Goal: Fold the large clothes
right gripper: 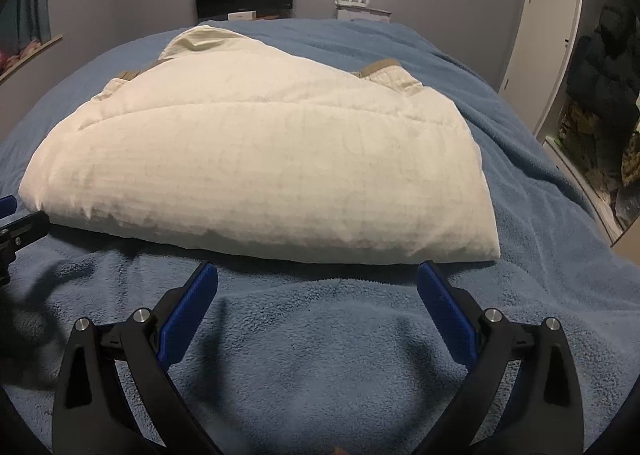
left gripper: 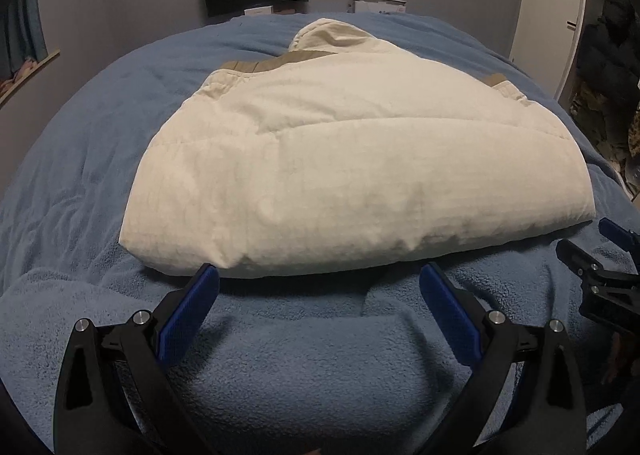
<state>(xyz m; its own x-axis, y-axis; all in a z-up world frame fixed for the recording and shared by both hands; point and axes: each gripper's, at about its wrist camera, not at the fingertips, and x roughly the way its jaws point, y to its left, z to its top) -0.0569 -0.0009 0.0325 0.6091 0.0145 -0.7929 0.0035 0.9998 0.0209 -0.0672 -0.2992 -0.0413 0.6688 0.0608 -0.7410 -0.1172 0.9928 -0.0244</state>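
While both claws, left claw point(left gripper: 319, 281) and right claw point(right gripper: 318, 279), are standing wide and empty, I am aiming them at the jacket's point(left gripper: 280, 159) near fold by the bed's point(left gripper: 300, 367) near edge, wanting deep, even bites.

A cream quilted puffer jacket point(left gripper: 304, 159) lies folded flat on the blue fleece blanket point(left gripper: 280, 355), tan trim showing
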